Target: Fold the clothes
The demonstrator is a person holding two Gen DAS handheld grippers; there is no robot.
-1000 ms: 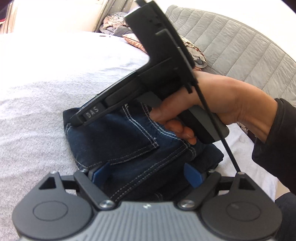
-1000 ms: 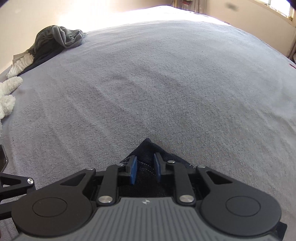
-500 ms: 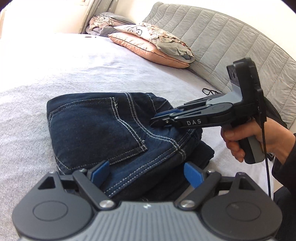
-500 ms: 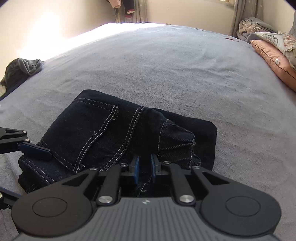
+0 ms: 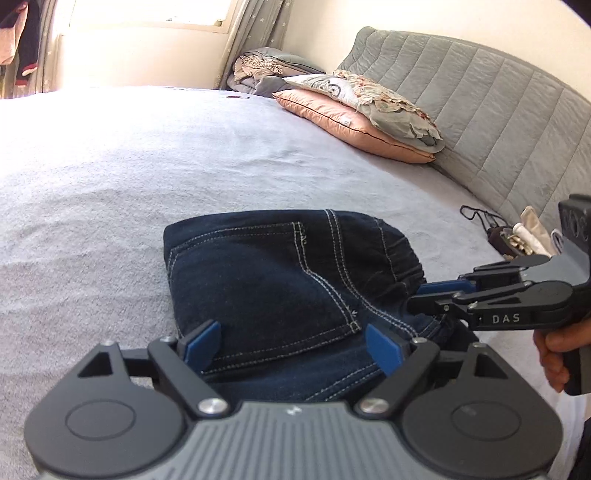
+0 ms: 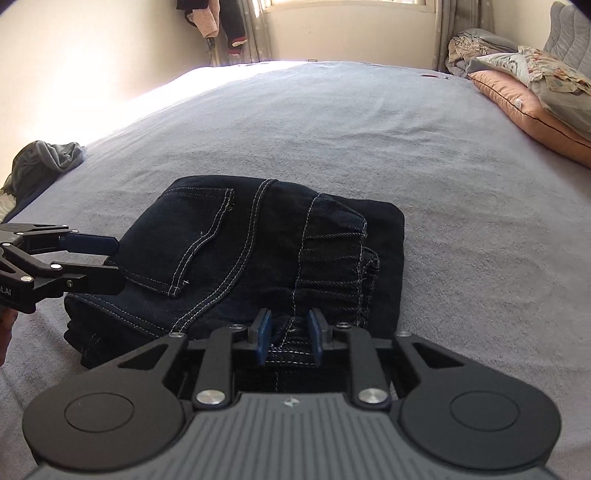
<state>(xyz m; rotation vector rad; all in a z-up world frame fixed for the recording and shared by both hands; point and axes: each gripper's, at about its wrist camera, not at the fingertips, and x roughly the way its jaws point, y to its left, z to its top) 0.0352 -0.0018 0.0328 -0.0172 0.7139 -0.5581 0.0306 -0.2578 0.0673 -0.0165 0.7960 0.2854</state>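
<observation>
Dark blue jeans (image 5: 280,273) lie folded into a thick square on the grey bed cover (image 5: 110,177), back pocket facing up. My left gripper (image 5: 291,345) stands wide open over the near edge of the jeans, blue pads on either side of the pocket corner. It also shows in the right wrist view, where the left gripper (image 6: 110,258) is at the left edge of the jeans (image 6: 258,243). My right gripper (image 6: 290,336) is at the gathered waistband edge. Its jaws are opening, a fold of denim lies between them, and the pads stand off it. A hand (image 5: 554,354) holds the right gripper (image 5: 417,297).
A pink pillow (image 5: 354,122) with patterned cushions on it leans against the grey quilted headboard (image 5: 480,99). A black strap and small pouches (image 5: 517,236) lie at the bed's right edge. A grey heap of clothes (image 6: 48,162) sits at the far left. Clothes hang by the window (image 6: 221,22).
The right gripper swept from across the jeans over to their waistband side, then drew back slightly to the edge. Its pads have parted a little. The left gripper stayed wide open and tilted slightly.
</observation>
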